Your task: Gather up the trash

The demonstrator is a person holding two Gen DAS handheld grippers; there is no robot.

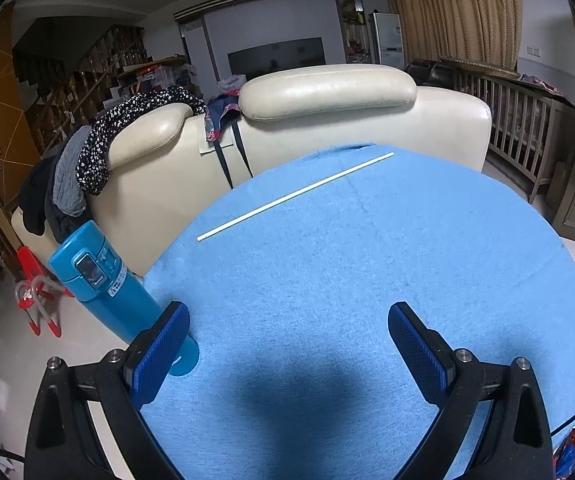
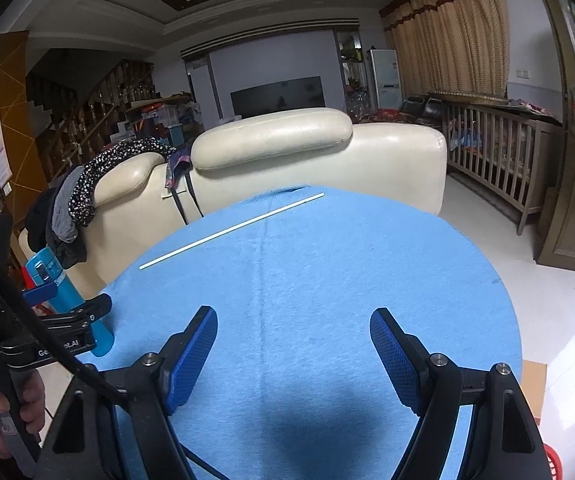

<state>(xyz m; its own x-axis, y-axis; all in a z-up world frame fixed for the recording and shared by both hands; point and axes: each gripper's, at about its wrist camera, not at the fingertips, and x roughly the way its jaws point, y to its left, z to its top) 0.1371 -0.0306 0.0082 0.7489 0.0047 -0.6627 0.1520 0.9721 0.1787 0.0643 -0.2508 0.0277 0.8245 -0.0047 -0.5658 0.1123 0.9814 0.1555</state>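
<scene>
While both grippers hang over the near part of the blue tablecloth [image 1: 367,260], neither holds anything. On the left gripper [image 1: 288,318] the jaws stand wide apart, the blue pads [image 1: 163,354] bare, with only cloth between them. On the right gripper [image 2: 293,322] the jaws are likewise spread and hold nothing.

A thin white stick [image 1: 295,197], apparently a straw though the view is too coarse to confirm, lies flat on the cloth well ahead of both grippers, near the far edge of the table. It runs diagonally, its near end ahead and to the left, its far end ahead and to the right.

A blue bottle [image 1: 103,284] stands on the cloth at the table's left edge, just beside the left gripper's left finger and partly hidden behind it. Seen from the right wrist, the same bottle [image 2: 53,280] sits behind the left gripper's body.

A cream sofa [image 1: 327,120] stands beyond the table, with dark clothes [image 1: 99,152] draped over its left end.
</scene>
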